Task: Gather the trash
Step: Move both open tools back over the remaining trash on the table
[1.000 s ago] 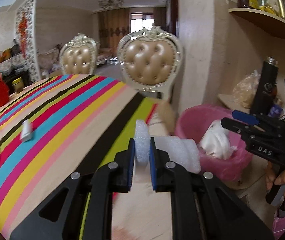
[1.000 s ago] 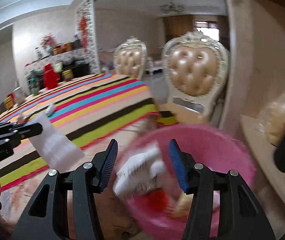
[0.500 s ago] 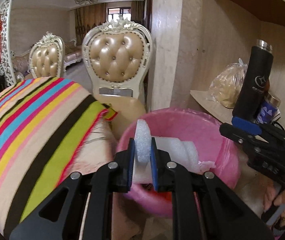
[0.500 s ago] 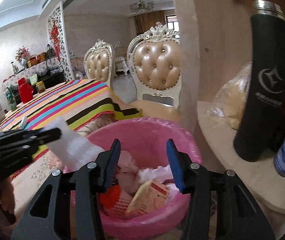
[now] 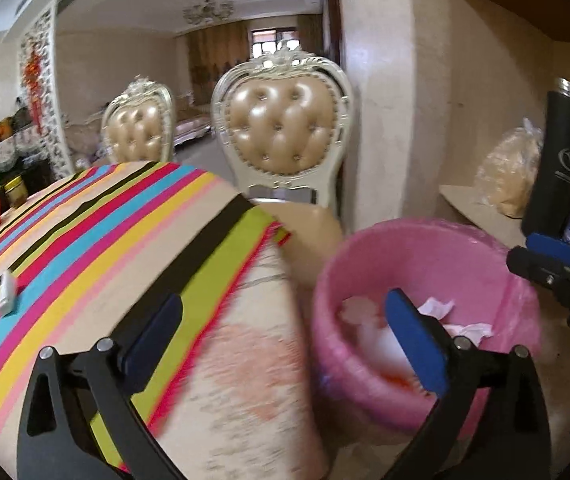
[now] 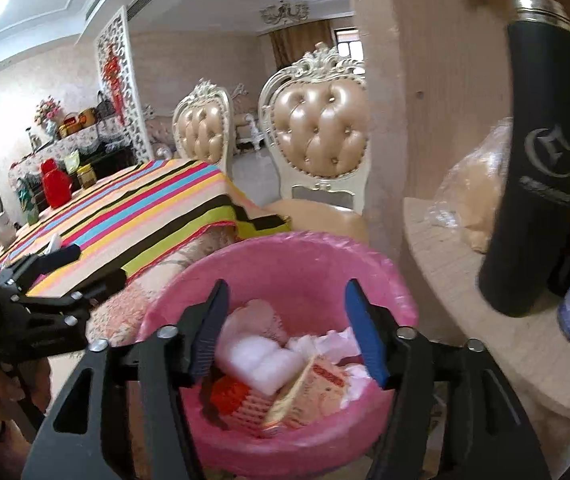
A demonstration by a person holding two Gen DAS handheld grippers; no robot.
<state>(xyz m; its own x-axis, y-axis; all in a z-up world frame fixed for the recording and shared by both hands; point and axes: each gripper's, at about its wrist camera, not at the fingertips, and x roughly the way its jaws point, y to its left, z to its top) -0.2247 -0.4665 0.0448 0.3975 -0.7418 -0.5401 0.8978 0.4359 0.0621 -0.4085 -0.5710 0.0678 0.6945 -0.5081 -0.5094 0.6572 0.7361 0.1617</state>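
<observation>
Foam [image 6: 259, 356] is lying in the pink bin [image 6: 285, 248]; left gripper [image 5: 285, 320] and right gripper [image 6: 285, 328] are both gaping, empty, and should be lifting clear of the rim.

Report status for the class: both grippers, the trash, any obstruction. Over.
Left gripper open, empty. Right gripper open above pink bin. White foam lies inside bin. Nothing blocking. Over.

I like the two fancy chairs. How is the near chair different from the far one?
The near chair looks bigger; the far chair looks smaller, being farther off. The near chair shows its tan seat; the far chair's seat hides behind the striped table. Both have shiny tufted tan backs and carved white frames.
</observation>
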